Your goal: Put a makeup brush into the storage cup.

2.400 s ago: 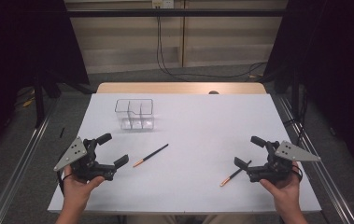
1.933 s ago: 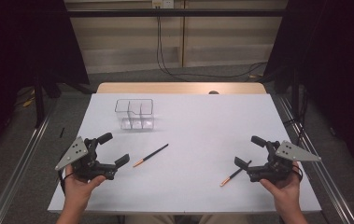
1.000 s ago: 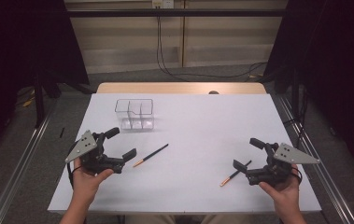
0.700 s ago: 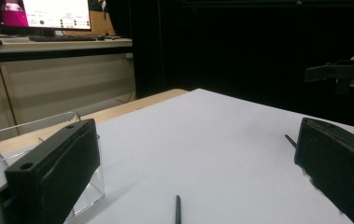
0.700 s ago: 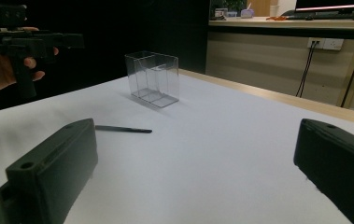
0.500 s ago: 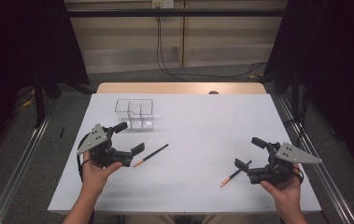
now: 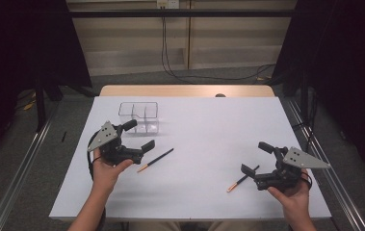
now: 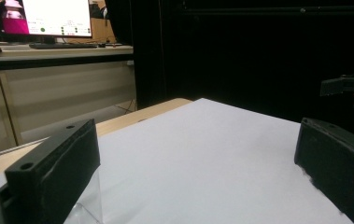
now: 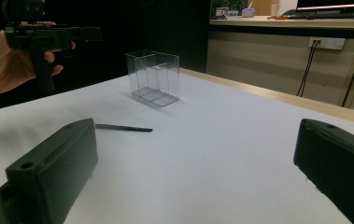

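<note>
Since the earlier frames, the left tool has travelled up and inward from the near left edge of the tabletop. It now hangs just in front of the clear divided box, with the left pen lying just to its right. The left hand grips it from below, and its jaws stand wide apart with nothing between them. In the left gripper view both black jaws frame bare white tabletop, and a clear corner of the box shows beside the left jaw.

At the right, the right tool has stayed near the front right of the tabletop, held by the right hand. Its jaws are likewise wide and empty. The right pen, dark with an orange tip, lies on the tabletop just beside the nearer jaw; whether they touch I cannot tell.

Seen from the right gripper view, the left pen lies flat on the white surface, apart from the box, which stands upright farther back. The left tool is raised above the tabletop at the upper left.
</note>
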Demonstrator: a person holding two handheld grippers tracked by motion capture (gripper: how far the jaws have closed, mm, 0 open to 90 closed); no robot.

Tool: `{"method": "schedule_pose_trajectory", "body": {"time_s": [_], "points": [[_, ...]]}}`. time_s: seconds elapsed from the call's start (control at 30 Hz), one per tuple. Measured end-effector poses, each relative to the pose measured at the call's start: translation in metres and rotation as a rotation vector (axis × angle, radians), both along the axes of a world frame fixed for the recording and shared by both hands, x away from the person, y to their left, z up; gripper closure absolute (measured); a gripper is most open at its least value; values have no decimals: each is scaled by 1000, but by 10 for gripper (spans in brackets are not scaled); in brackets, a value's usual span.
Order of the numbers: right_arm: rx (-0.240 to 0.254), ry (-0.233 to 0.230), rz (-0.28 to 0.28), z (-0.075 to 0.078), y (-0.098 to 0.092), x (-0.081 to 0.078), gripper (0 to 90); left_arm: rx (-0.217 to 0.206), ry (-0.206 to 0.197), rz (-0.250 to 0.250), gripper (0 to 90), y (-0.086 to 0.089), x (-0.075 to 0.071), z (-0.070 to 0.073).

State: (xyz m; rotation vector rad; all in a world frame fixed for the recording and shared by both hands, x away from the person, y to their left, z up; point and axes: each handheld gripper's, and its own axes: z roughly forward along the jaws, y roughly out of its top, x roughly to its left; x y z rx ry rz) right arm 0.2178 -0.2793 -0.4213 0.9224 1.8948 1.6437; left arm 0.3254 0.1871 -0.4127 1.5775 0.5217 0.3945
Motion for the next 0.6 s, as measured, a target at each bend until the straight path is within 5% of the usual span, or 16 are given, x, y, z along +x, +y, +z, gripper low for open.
{"method": "schedule_pose_trajectory", "body": {"time_s": [0.6], "points": [[-7, -2, -2, 0, -1, -2, 0, 57, 13, -9, 0, -13, 8, -3]]}}
